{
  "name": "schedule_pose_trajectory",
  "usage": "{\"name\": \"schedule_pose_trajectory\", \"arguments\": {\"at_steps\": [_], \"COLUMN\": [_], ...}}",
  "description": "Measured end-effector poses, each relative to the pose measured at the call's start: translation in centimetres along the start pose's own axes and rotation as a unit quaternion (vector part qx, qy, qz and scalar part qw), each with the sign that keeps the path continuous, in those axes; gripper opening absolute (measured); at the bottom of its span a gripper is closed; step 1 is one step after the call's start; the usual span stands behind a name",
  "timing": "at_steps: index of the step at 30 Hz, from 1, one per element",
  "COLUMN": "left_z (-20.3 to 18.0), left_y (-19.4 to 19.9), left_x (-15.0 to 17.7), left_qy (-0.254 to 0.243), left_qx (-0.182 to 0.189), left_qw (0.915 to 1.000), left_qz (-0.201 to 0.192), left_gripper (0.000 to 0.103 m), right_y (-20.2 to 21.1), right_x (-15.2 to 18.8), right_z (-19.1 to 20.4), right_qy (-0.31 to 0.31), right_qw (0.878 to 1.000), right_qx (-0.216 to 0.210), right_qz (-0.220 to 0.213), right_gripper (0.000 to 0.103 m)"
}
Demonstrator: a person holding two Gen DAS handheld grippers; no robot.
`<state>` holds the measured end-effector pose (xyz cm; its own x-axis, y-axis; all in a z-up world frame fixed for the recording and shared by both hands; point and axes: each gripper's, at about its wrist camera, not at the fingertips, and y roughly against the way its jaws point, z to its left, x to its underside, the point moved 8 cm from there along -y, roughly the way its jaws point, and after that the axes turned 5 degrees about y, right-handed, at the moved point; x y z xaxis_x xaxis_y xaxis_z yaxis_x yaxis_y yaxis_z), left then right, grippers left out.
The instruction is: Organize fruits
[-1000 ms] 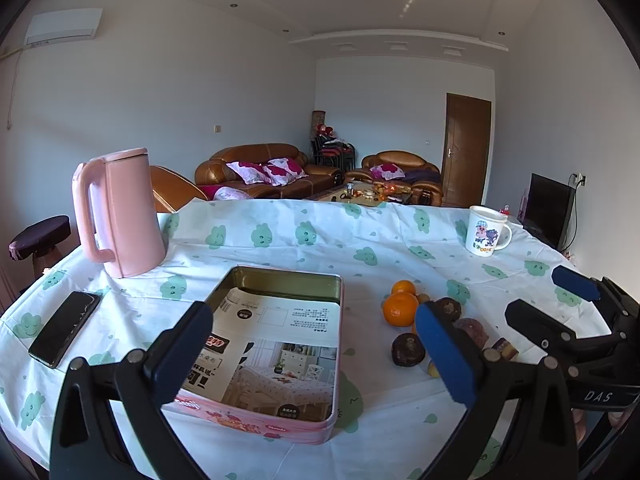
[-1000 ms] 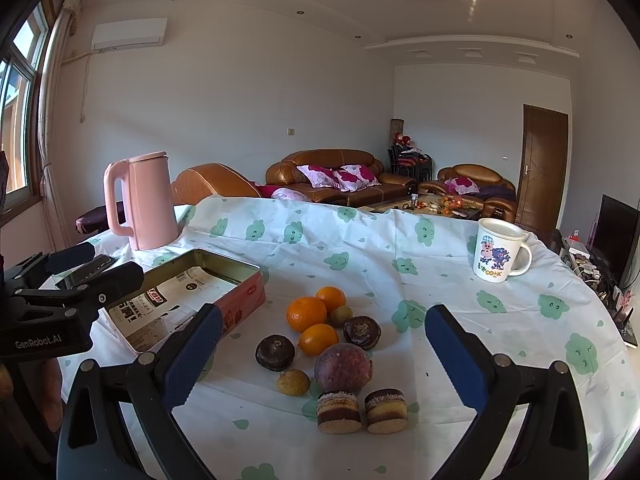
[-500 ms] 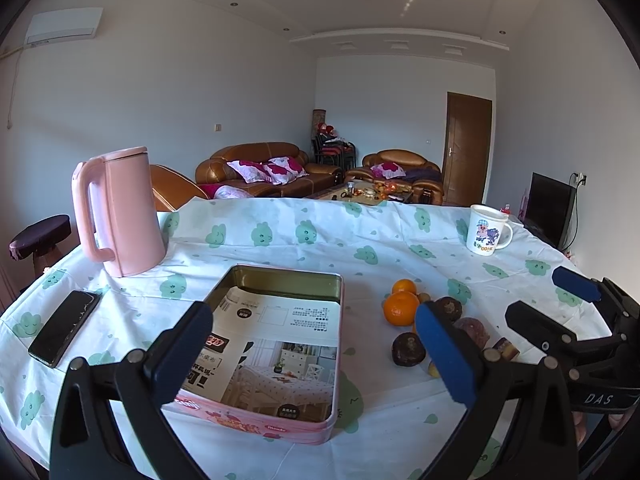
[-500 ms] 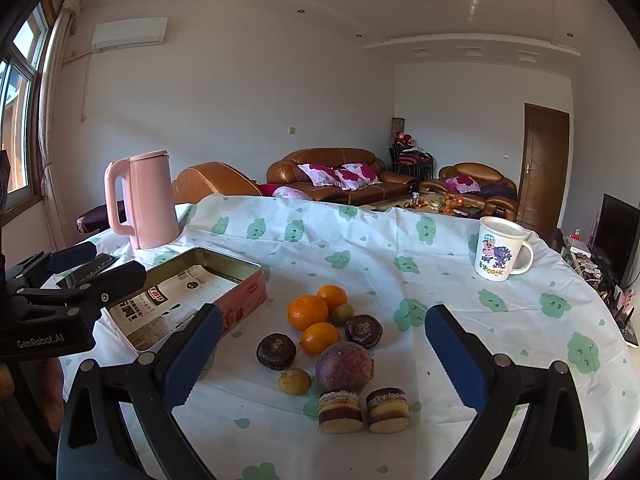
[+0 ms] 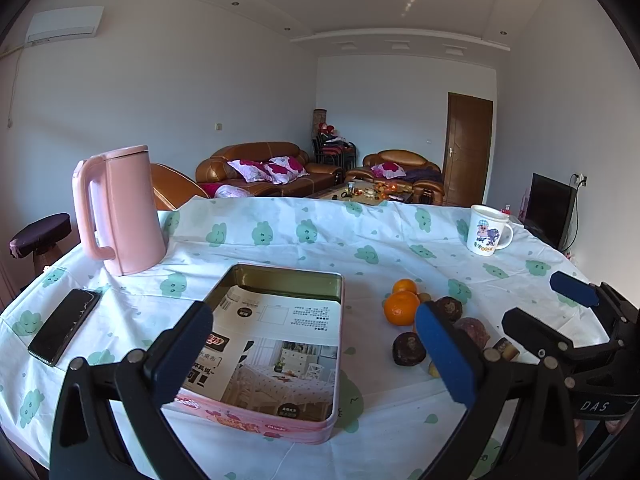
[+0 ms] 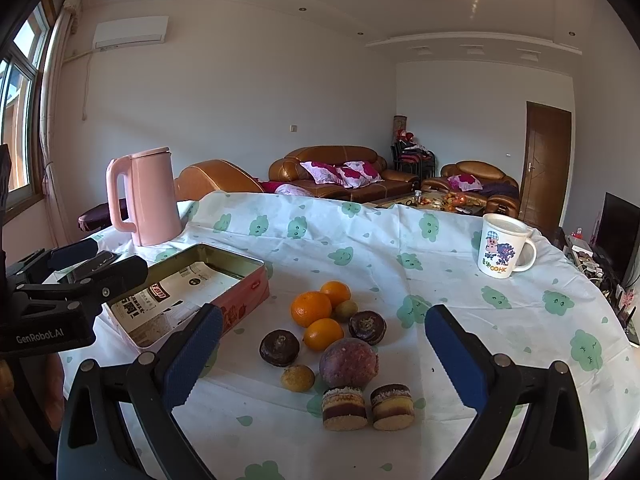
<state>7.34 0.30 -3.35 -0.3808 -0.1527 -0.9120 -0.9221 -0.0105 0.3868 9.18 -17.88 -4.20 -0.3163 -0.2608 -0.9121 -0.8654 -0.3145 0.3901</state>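
A pile of fruit lies on the tablecloth: three oranges (image 6: 311,308), two dark round fruits (image 6: 279,348), a purple passion fruit (image 6: 349,363), small yellowish fruits (image 6: 297,378). Two cake pieces (image 6: 344,402) lie in front of them. An open pink tin (image 5: 276,344) lined with printed paper lies left of the pile; it also shows in the right wrist view (image 6: 192,292). My left gripper (image 5: 316,356) is open and empty above the tin's near end. My right gripper (image 6: 324,360) is open and empty, just short of the fruit. The oranges (image 5: 401,308) also show in the left wrist view.
A pink kettle (image 5: 120,210) stands at the back left and a black phone (image 5: 64,326) lies at the left edge. A cartoon mug (image 6: 502,246) stands at the back right. The round table (image 6: 520,320) has a white cloth with green prints.
The right wrist view has shifted slightly, with the fruit a touch lower and closer. The left gripper has hardly moved.
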Motion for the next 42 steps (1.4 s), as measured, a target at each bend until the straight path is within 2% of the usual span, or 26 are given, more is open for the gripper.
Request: {"name": "schedule_pose_trajectory", "arguments": {"at_steps": [21, 24, 28, 32, 33, 35, 36, 37, 40, 42], "left_z": [-0.3, -0.9, -3.1, -5.6, -6.1, -7.0, -7.5, -7.9, -8.8, -9.4], "left_y": [-0.4, -1.2, -3.0, -4.8, -5.1, -5.6, -5.9, -6.2, -6.7, -6.9], "left_x": [0.6, 1.3, 3.0, 4.9, 5.2, 6.0, 6.3, 6.6, 7.2, 7.4], "left_qy": [-0.002, -0.001, -0.007, -0.029, -0.035, -0.046, -0.049, -0.050, -0.052, -0.055], "left_qx": [0.003, 0.007, 0.037, 0.063, 0.067, 0.071, 0.077, 0.082, 0.098, 0.107], "left_qw": [1.0000, 0.9999, 0.9984, 0.9948, 0.9939, 0.9921, 0.9907, 0.9894, 0.9855, 0.9836], "left_qz": [0.004, 0.013, 0.042, 0.074, 0.080, 0.093, 0.101, 0.109, 0.128, 0.135], "left_gripper": [0.103, 0.103, 0.103, 0.103, 0.103, 0.097, 0.095, 0.091, 0.082, 0.079], "right_y": [-0.2, -0.1, 0.1, -0.7, -1.0, -1.7, -2.1, -2.4, -2.8, -2.9], "right_x": [0.7, 1.4, 3.2, 5.7, 6.3, 7.1, 7.5, 7.8, 8.2, 8.3], "right_z": [-0.5, -2.2, -5.9, -8.5, -8.8, -8.8, -8.8, -8.6, -8.0, -7.7], "right_qy": [-0.002, -0.008, -0.032, -0.066, -0.069, -0.068, -0.069, -0.070, -0.070, -0.071], "right_qw": [1.000, 1.000, 0.998, 0.996, 0.995, 0.995, 0.995, 0.995, 0.995, 0.994], "right_qx": [0.007, 0.024, 0.059, 0.057, 0.055, 0.045, 0.036, 0.026, 0.012, -0.001], "right_qz": [0.003, 0.003, 0.009, 0.032, 0.038, 0.054, 0.062, 0.069, 0.077, 0.079], "right_gripper": [0.102, 0.102, 0.102, 0.101, 0.099, 0.087, 0.076, 0.070, 0.070, 0.070]}}
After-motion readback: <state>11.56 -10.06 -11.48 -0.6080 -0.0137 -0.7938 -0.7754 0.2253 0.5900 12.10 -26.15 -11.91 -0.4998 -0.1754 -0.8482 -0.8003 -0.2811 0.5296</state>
